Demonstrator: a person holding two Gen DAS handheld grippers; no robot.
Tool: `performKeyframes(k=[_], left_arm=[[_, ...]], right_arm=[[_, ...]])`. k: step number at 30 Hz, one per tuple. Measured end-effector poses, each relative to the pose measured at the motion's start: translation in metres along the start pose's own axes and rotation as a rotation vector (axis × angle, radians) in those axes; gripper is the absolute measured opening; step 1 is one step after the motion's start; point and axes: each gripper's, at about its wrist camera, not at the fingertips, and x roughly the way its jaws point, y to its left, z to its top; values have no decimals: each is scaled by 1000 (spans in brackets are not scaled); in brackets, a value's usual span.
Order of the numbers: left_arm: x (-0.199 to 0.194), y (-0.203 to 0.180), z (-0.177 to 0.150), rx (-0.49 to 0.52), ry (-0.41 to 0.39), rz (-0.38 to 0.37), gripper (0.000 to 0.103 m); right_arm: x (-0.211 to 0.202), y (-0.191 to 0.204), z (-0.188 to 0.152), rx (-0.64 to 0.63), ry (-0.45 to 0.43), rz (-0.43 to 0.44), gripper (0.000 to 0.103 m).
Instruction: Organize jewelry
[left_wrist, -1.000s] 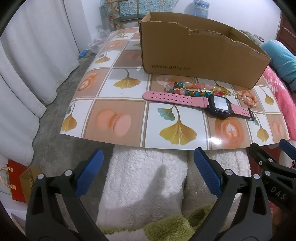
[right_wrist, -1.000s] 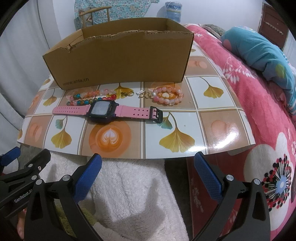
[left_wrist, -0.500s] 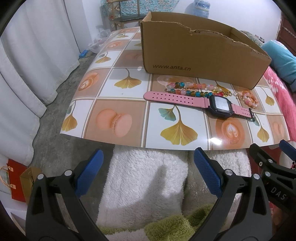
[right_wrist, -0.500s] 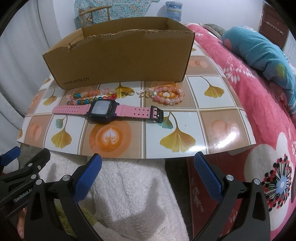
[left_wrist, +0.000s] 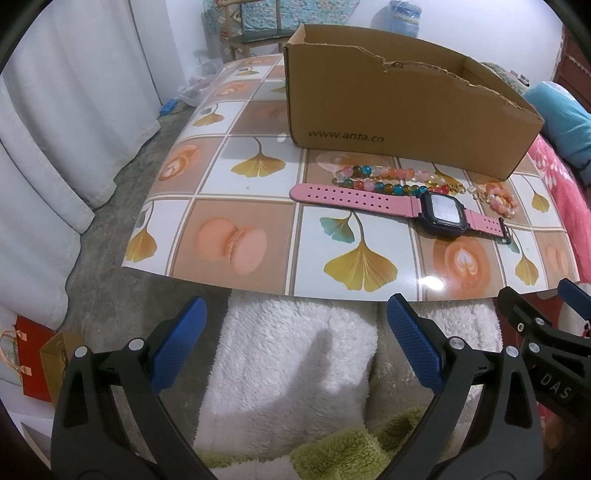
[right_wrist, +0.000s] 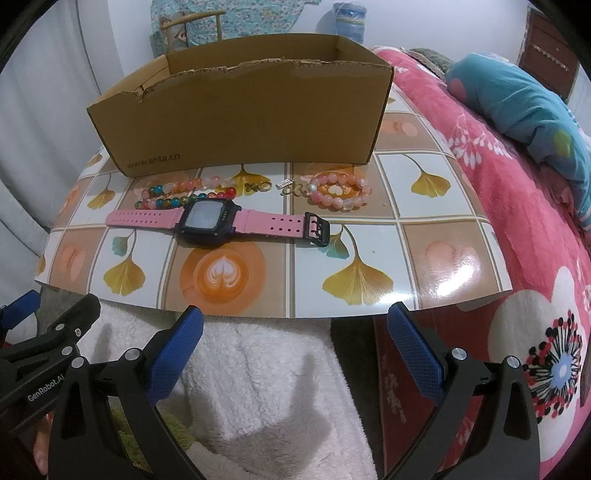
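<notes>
A pink watch (right_wrist: 218, 221) lies flat and fully unrolled on the desk (right_wrist: 436, 254), its perforated rubbery strap running left to right, a dark rectangular case with a pale screen at its middle and a black buckle at the right end. Just beyond it, nearer the box, a long string of round glassy beads (right_wrist: 184, 192) in blue, green, red and peach lies doubled in 2 rows. To its right sit small metal charms (right_wrist: 275, 185), too small to make out, and then a coiled pink bead bracelet (right_wrist: 341, 192) of smooth milky beads. Behind all of these stands an open cardboard box (right_wrist: 240, 118), brown, with a ragged torn front rim and a web address printed on its front wall.

The desk has a glossy printed surface of square tiles showing ginkgo leaves, latte cups and macarons. A fluffy white blanket (left_wrist: 291, 369) lies below its near edge.

The left gripper (left_wrist: 295, 347) hangs short of the desk's near edge, its blue textured fingers (left_wrist: 177, 347) spread wide apart and holding nothing. The right gripper (right_wrist: 295, 347) is likewise short of the desk, fingers (right_wrist: 415, 354) wide apart and empty.
</notes>
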Motion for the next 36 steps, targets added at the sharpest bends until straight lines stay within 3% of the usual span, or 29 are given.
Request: performKeyframes(k=[14,20,29,36], left_arm=[[5,2,1,0,17,-3,95],[12,-3,5,38,-15,3,95],[30,0,18,84,-79,-66,95],[49,6,28,69,-62,-133,95]], right_arm=[[4,-4,2,1,6,-16,97],[13,-11,9,1,7,-30,97],[47,-28,21,15,45,-18,97],[56,-35,29,20,51,22,97]])
